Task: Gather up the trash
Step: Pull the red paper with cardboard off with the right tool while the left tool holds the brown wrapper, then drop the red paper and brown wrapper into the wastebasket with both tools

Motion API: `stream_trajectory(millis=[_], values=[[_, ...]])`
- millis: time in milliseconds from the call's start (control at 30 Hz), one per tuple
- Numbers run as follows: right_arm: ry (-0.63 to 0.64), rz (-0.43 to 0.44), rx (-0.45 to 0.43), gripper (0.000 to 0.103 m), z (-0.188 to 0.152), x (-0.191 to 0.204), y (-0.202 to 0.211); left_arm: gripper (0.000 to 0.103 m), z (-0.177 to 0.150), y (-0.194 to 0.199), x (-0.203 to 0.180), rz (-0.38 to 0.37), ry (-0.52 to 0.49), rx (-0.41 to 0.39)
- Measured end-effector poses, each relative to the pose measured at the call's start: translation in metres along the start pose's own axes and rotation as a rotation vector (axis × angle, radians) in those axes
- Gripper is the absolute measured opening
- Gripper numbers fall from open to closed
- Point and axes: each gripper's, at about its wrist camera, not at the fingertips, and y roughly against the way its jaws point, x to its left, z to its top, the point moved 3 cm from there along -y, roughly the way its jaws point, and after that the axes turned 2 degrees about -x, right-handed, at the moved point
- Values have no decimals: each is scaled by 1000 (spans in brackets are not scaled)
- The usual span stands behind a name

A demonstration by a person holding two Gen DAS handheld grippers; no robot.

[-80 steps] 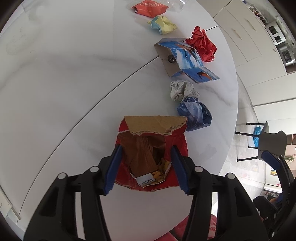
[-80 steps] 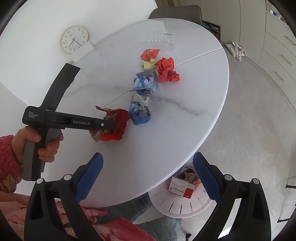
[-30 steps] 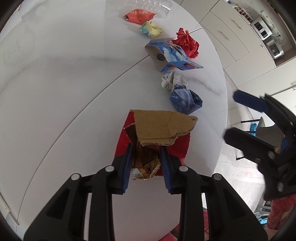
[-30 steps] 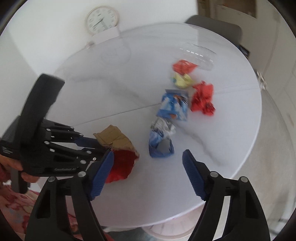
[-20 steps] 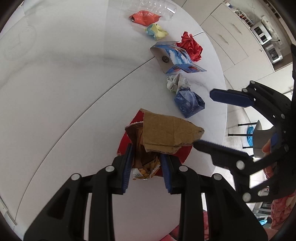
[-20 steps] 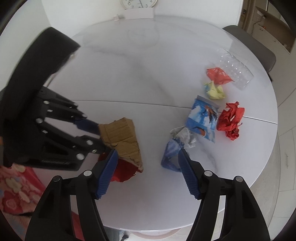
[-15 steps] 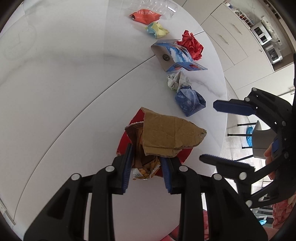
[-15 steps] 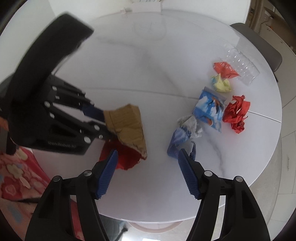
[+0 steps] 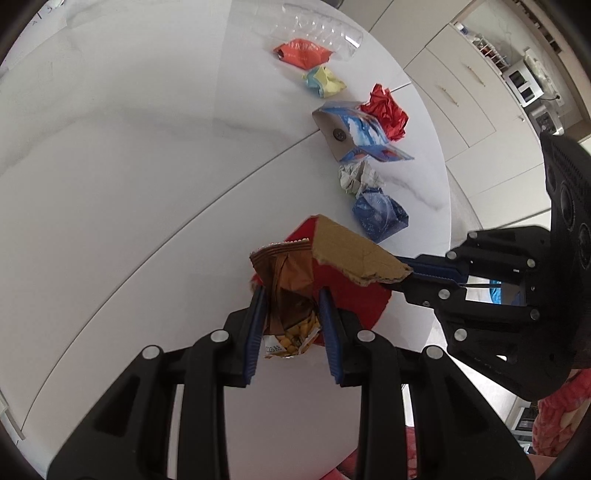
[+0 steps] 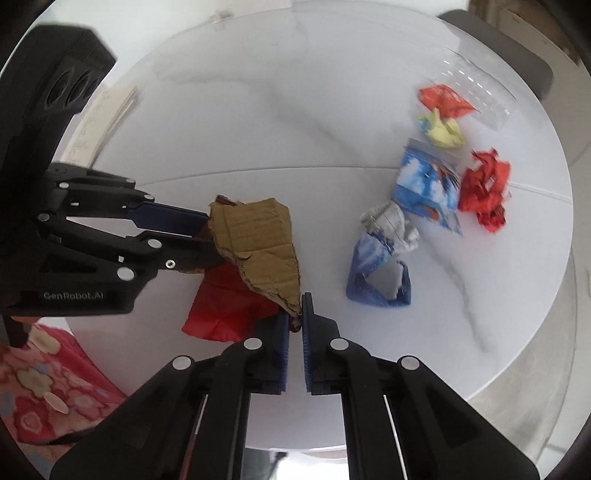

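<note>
My left gripper [image 9: 291, 306] is shut on a red and brown snack bag [image 9: 291, 291] with yellow snacks inside, held just above the white round table [image 9: 129, 166]. A torn brown cardboard piece [image 9: 354, 254] lies over the bag. My right gripper [image 10: 295, 321] is shut on the corner of that cardboard piece [image 10: 258, 240]; it also shows in the left wrist view [image 9: 410, 275]. The left gripper shows at the left of the right wrist view [image 10: 207, 236]. The red bag [image 10: 229, 302] hangs under the cardboard.
Other trash lies in a row along the table: blue wrapper [image 9: 380, 216], grey paper ball [image 9: 356, 177], blue carton [image 9: 354, 134], red crumpled paper [image 9: 386, 110], yellow wad [image 9: 323, 81], orange packet [image 9: 301, 53], clear plastic bottle [image 9: 314, 29]. The table edge runs close on the right.
My right gripper has moved in from the right and closed on the cardboard's corner. The left gripper still holds the bag, lifted a little.
</note>
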Motion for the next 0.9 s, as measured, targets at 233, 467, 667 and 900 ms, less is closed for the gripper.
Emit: stream_trajectory(millis=[233, 467, 667, 900], values=[[-190, 49, -97, 7, -35, -17, 49, 29, -3, 39, -28, -27, -41, -80], [-345, 41, -197, 7, -100, -46, 127, 29, -11, 71, -72, -37, -115, -134], [-407, -64, -121, 7, -164, -72, 132, 29, -24, 71, -109, -57, -162, -118], [-433, -85, -2, 30, -189, -97, 45, 29, -44, 58, -156, -40, -242, -83]])
